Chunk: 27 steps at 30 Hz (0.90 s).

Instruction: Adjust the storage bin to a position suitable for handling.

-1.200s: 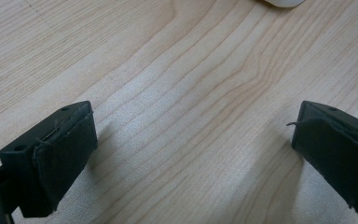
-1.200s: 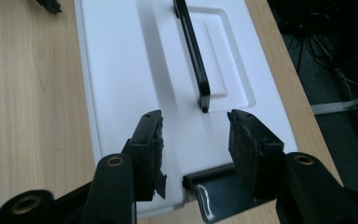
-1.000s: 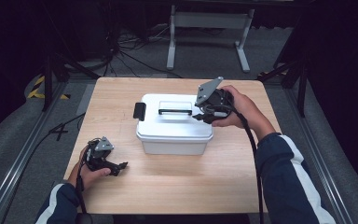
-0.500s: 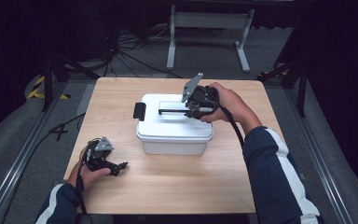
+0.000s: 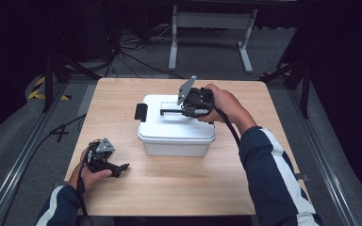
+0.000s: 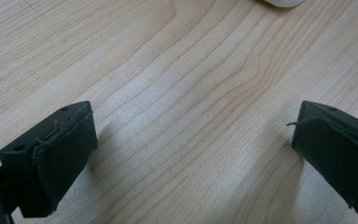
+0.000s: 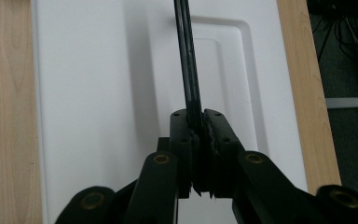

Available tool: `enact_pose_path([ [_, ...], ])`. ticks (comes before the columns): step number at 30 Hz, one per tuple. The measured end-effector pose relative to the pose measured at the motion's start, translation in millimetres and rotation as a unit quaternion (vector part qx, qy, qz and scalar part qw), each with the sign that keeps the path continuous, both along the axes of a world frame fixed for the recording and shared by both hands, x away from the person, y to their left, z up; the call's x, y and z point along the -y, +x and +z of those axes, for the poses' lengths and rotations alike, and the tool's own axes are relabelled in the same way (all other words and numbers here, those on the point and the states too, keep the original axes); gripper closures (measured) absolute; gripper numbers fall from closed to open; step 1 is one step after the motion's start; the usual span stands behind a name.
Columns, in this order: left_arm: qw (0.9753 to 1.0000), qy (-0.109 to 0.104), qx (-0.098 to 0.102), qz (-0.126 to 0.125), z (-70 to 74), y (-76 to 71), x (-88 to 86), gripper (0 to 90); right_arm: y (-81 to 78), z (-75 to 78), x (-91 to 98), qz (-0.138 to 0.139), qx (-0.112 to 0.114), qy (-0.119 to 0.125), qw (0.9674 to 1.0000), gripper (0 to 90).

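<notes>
Two grippers are working: the right gripper (image 5: pixel 185 111) is clamping the black handle (image 7: pixel 189 70) atop the white box (image 5: pixel 175 136) at bench (image 5: pixel 179 188) centre, its jaws having just closed; at 8 o'clock, the left gripper (image 5: pixel 121 168) is resting, jaws open.

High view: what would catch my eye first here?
A white lidded box sits mid-table on the pale wooden table. The right tool is clamped on the box's thin black handle, having just closed on it. The left tool rests near the table's front left, jaws wide apart over bare wood.
</notes>
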State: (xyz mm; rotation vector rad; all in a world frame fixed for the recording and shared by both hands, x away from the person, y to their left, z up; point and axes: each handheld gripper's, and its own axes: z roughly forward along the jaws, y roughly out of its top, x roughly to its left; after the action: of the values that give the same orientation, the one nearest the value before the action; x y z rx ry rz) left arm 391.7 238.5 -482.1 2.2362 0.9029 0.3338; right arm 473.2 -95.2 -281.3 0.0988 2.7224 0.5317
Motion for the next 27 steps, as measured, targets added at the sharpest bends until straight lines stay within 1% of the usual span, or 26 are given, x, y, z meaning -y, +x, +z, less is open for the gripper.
enact_pose_path([
  [3, 1.0, 0.0, 0.0, 0.0, 0.0, 0.0, 0.0, 0.4, -0.6, 0.1, 0.2, 0.0, 0.005, 0.001, 1.0, 83.7],
  [4, 1.0, 0.0, 0.0, 0.0, 0.0, 0.0, 0.0, 0.4, -1.3, 0.6, 0.0, 0.006, 0.006, -0.003, 1.0, 84.1],
  [5, 1.0, 0.0, 0.0, 0.0, 0.0, 0.0, 0.0, 0.4, -1.7, 1.0, 0.0, 0.01, 0.008, -0.002, 0.9999, 84.4],
  [7, 1.0, 0.0, 0.0, 0.0, 0.0, 0.1, 0.0, 0.4, -2.6, 2.1, 0.6, 0.013, 0.005, 0.003, 0.9999, 84.8],
  [8, 1.0, 0.0, 0.001, 0.0, 0.0, 0.1, 0.0, 0.4, -2.7, 2.7, 0.6, 0.018, 0.008, 0.007, 0.9998, 84.8],
  [10, 1.0, 0.0, 0.0, 0.0, 0.0, 0.0, 0.0, 0.4, -3.7, 3.9, 0.9, 0.017, 0.011, 0.011, 0.9997, 84.9],
  [11, 1.0, 0.0, 0.0, 0.0, 0.0, 0.0, 0.0, 0.4, -2.6, 4.2, 1.3, 0.025, 0.013, 0.016, 0.9995, 84.9],
  [12, 1.0, 0.0, 0.0, 0.0, 0.0, 0.0, 0.0, 0.4, -4.2, 4.8, 2.2, 0.018, 0.009, 0.014, 0.9997, 84.9],
  [13, 1.0, 0.0, 0.0, 0.0, 0.0, 0.0, 0.0, 0.4, -4.1, 5.3, 2.9, 0.018, 0.013, 0.019, 0.9996, 84.9],
  [14, 1.0, 0.0, 0.0, 0.0, 0.0, -0.1, 0.0, 0.4, -3.3, 6.2, 3.7, 0.026, 0.016, 0.025, 0.9992, 85.0],
  [15, 1.0, 0.0, 0.0, 0.0, 0.0, 0.0, 0.0, 0.4, -4.2, 6.8, 4.2, 0.024, 0.017, 0.024, 0.9993, 85.0],
  [16, 1.0, 0.0, 0.0, 0.0, 0.0, 0.0, 0.0, 0.4, -4.2, 7.9, 5.0, 0.028, 0.021, 0.026, 0.999, 85.0],
  [17, 1.0, 0.0, 0.0, 0.0, 0.1, 0.0, 0.0, 0.4, -4.8, 9.0, 5.6, 0.03, 0.02, 0.032, 0.9989, 85.0],
  [21, 1.0, 0.0, 0.0, 0.0, 0.0, 0.0, 0.0, 0.4, -6.4, 12.0, 6.4, 0.037, 0.027, 0.032, 0.9985, 85.0],
  [27, 1.0, 0.0, 0.0, 0.0, 0.0, 0.1, 0.0, 0.4, -9.0, 15.4, 8.6, 0.036, 0.031, 0.033, 0.9983, 85.0],
])
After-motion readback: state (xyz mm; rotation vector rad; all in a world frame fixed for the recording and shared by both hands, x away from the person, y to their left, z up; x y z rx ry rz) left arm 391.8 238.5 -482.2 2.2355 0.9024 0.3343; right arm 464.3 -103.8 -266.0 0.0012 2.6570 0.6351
